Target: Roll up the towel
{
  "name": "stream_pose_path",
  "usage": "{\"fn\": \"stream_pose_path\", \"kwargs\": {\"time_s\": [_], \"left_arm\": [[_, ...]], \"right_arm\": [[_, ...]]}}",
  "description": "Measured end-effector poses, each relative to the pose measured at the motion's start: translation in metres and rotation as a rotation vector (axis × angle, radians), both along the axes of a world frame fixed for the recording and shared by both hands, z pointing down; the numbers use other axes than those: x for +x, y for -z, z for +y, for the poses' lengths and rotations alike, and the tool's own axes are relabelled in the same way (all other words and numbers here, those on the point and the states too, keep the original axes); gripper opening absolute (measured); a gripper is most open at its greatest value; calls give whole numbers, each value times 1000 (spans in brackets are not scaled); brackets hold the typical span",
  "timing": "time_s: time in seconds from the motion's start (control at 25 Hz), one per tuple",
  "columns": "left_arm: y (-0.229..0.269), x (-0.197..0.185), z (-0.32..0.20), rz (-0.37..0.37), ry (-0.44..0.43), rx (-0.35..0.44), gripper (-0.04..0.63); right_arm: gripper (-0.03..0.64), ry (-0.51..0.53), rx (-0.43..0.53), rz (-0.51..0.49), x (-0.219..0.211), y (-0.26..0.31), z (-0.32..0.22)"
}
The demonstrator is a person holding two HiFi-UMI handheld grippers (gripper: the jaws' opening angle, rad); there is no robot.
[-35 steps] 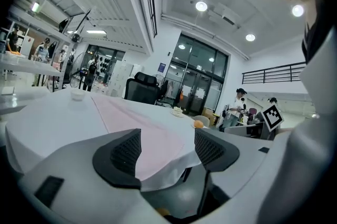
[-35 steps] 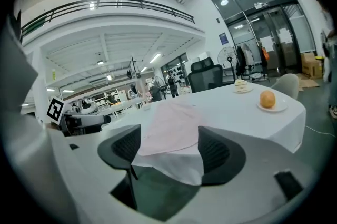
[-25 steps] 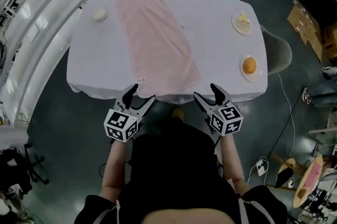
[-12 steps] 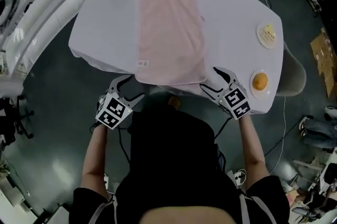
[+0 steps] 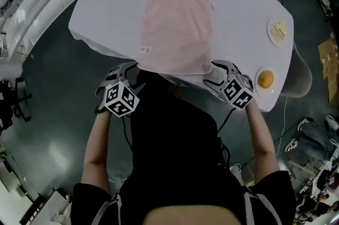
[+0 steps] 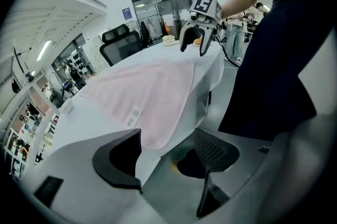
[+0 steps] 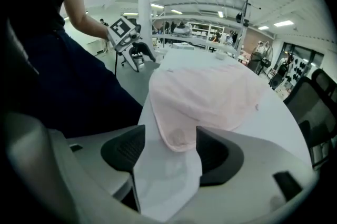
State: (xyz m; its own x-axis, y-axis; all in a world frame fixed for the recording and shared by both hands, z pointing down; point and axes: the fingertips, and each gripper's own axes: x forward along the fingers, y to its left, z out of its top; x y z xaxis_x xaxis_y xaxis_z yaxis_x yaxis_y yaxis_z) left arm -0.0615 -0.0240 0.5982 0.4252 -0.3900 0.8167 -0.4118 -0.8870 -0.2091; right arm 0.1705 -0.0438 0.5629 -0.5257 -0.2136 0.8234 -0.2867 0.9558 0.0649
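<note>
Your right gripper (image 7: 169, 148) stands jaws apart, just closing in, a near corner of the pink towel (image 5: 177, 12) and a tablecloth (image 7: 168, 181) fold between them. Your left gripper (image 6: 167, 146) gapes wide, the other corner just ahead. The towel lies flat, spread lengthwise on the cloth.

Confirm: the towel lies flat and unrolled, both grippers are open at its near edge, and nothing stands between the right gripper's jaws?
One part is wrong: the right gripper view shows a near corner of the towel, with the tablecloth, between the jaws of the right gripper, which have just been closing but stand open. The rest holds: towel flat, unrolled, left gripper open.
</note>
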Motion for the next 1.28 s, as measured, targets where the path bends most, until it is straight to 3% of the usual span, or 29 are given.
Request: {"fn": "stream_pose_path", "kwargs": {"time_s": [0.24,0.28,0.32,0.48,0.68,0.92,1.04,1.28], "left_arm": [[-30,6,6,-28,-53,-45,325],[-35,6,7,-33,-60,-46,325],[-38,6,7,-37,-63,-45,325],[-45,4,-1,-47,-48,-44,319],[-46,0,-13,-66,-6,-15,204],[-40,-2,-33,-100,100,89,51],[-38,-2,-37,-103,116,92,28],[-38,-5,-35,-142,84,87,6]], "right_arm": [[299,70,-13,81,-10,-21,12],[240,63,-1,84,-13,-23,11],[136,49,9,83,-15,-25,9],[121,38,-2,102,-21,-29,4],[112,83,-35,191,-13,-46,8],[91,46,-61,159,-8,-45,5],[21,30,-28,168,-6,-43,1],[17,4,1,147,-8,-35,0]]}}
